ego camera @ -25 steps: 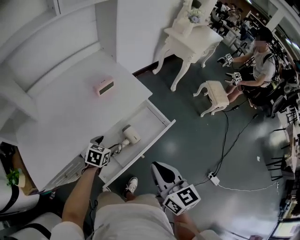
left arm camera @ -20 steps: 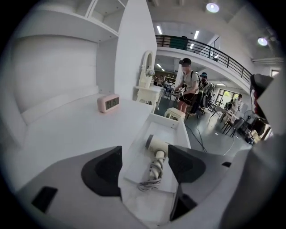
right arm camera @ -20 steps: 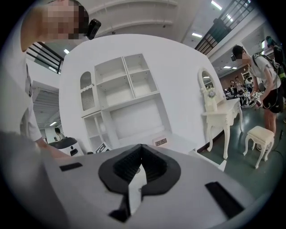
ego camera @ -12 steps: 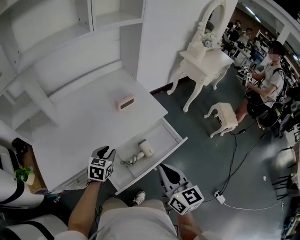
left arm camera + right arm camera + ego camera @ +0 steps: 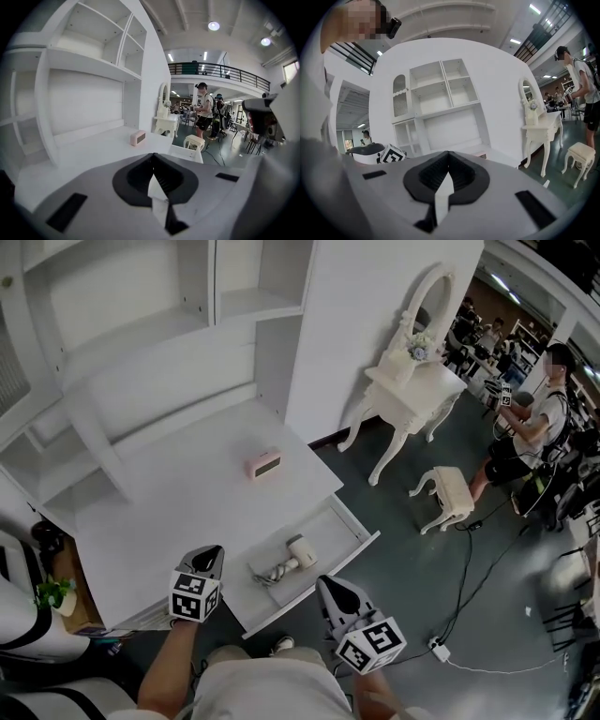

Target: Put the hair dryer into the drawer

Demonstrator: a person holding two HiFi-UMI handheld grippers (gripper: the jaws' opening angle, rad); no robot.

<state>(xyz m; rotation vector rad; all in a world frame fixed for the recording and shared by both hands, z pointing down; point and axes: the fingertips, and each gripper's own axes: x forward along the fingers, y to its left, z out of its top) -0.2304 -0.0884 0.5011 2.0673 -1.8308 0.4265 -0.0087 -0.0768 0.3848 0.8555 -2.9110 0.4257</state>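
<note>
The white hair dryer (image 5: 299,551) lies in the open drawer (image 5: 349,522) of the white desk, its coiled cord (image 5: 270,575) beside it. My left gripper (image 5: 213,553) hangs above the desk's front edge, left of the drawer, shut with nothing in it; in the left gripper view its jaws (image 5: 153,158) meet and point over the desk top. My right gripper (image 5: 329,583) hovers in front of the drawer's near corner, also shut and empty, and its pads touch in the right gripper view (image 5: 448,155).
A pink clock (image 5: 265,464) stands on the desk top (image 5: 178,493) under white shelves. A white dressing table (image 5: 412,381) and stool (image 5: 448,491) stand to the right. A person (image 5: 525,423) stands beyond them. A cable (image 5: 466,601) runs over the dark floor.
My left gripper drew back from the drawer, rose and closed, leaving the hair dryer lying inside. The right gripper lifted a little. The head view tilted up toward the shelves.
</note>
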